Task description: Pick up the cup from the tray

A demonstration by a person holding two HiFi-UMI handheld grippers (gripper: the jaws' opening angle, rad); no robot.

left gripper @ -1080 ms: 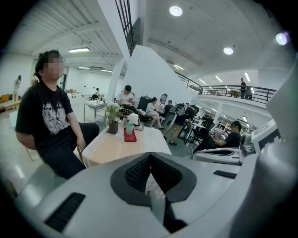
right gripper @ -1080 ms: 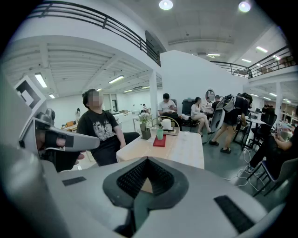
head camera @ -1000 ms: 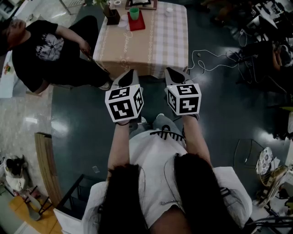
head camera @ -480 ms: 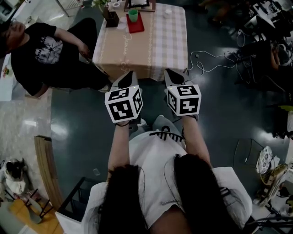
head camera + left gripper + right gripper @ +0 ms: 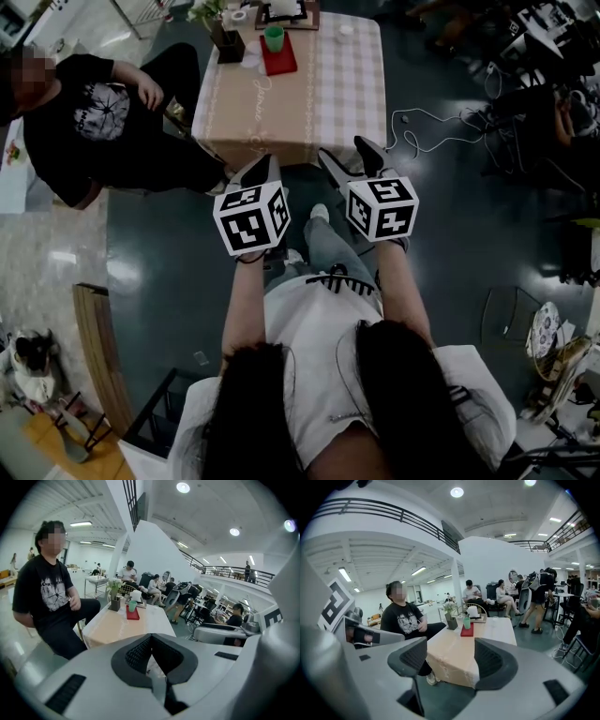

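Head view shows the job barely begun: the green cup (image 5: pixel 274 37) stands upright on the red tray (image 5: pixel 278 56) at the far end of the checked table (image 5: pixel 309 94), well apart from both grippers, which hang over the dark floor short of the table's near edge. From above, the cup lies almost straight ahead of the left gripper (image 5: pixel 263 169) and ahead and off to the left of the right gripper (image 5: pixel 349 161), so the left one is a shade better lined up, though neither is near. The left gripper's jaws are pressed together with nothing in them, and in its own view the cup (image 5: pixel 133 605) sits on the tray (image 5: pixel 132 614) a little left of the closed tips (image 5: pixel 151 641). The right gripper (image 5: pixel 450 656) has just been opening its jaws; they stand wide apart and empty, and its view frames the cup (image 5: pixel 467 622) and tray (image 5: pixel 467 630) far off through the gap, with only tabletop (image 5: pixel 497 625) in between. I'd judge the right one is being readied for the pick. The cup's long axis is vertical, so a level, sideways closing suits it; it is too small here to tell whether it has a handle.
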